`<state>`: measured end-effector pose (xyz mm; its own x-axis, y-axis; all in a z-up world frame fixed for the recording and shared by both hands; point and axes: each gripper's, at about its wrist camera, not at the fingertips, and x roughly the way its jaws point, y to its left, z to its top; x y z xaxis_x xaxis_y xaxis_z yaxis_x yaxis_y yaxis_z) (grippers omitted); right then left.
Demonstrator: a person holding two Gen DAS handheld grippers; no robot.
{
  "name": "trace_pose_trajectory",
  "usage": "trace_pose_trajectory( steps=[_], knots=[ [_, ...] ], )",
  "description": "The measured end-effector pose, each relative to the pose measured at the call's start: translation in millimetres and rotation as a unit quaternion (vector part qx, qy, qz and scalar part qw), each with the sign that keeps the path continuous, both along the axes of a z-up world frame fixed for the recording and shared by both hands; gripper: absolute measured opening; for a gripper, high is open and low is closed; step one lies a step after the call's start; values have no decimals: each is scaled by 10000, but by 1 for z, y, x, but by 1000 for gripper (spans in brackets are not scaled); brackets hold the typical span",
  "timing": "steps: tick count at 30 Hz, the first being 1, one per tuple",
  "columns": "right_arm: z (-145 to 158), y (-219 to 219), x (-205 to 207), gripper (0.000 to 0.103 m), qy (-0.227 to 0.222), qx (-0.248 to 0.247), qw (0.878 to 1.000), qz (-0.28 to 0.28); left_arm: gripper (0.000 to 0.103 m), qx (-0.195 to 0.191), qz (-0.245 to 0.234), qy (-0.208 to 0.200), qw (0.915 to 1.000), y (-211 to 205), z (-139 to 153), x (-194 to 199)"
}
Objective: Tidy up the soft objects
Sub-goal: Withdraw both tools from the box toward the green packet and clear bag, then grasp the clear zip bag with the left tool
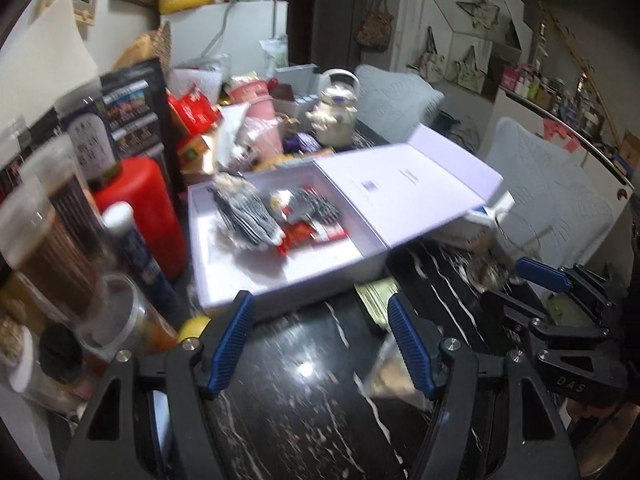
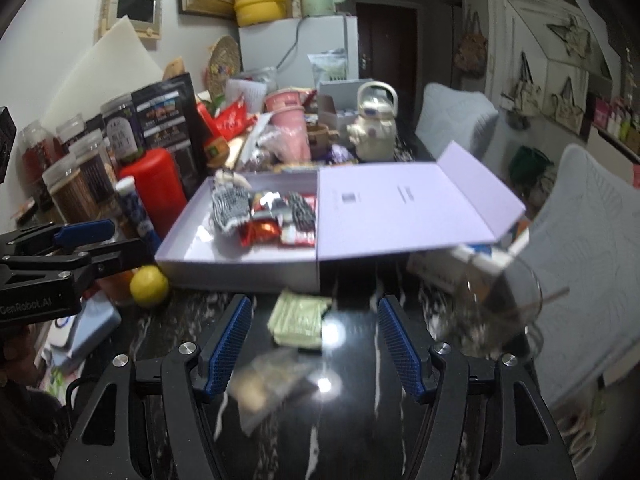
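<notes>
An open lavender box (image 1: 224,280) (image 2: 188,256) lies on the black marble table, its lid (image 1: 404,196) (image 2: 412,208) folded out to the right. Inside are striped black-and-white soft items (image 1: 244,216) (image 2: 228,206) and red snack packets (image 1: 308,234) (image 2: 260,232). A pale green packet (image 2: 298,318) (image 1: 376,300) and a clear bag of brownish contents (image 2: 268,384) (image 1: 390,372) lie on the table in front of the box. My left gripper (image 1: 320,344) is open and empty before the box. My right gripper (image 2: 314,344) is open over the two packets, touching neither.
Jars (image 1: 52,248), a red canister (image 1: 140,208) (image 2: 156,188), a blue tube (image 1: 138,248) and a lemon (image 2: 149,285) crowd the left. A glass cup (image 2: 500,304) stands at the right. A cream teapot (image 2: 374,128), pink cups and clutter stand behind the box. Grey chairs (image 2: 592,248) flank the right edge.
</notes>
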<state>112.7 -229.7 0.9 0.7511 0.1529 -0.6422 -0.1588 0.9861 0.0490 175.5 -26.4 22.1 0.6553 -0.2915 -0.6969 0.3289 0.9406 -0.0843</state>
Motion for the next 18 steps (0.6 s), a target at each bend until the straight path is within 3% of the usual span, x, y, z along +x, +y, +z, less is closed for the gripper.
trace_pose_trajectory(
  steps=[18],
  knots=[
    [-69,-38,-32,67,913,228,9953,-236,68,-150,-741,803,9939,-47,-70,-19]
  ],
)
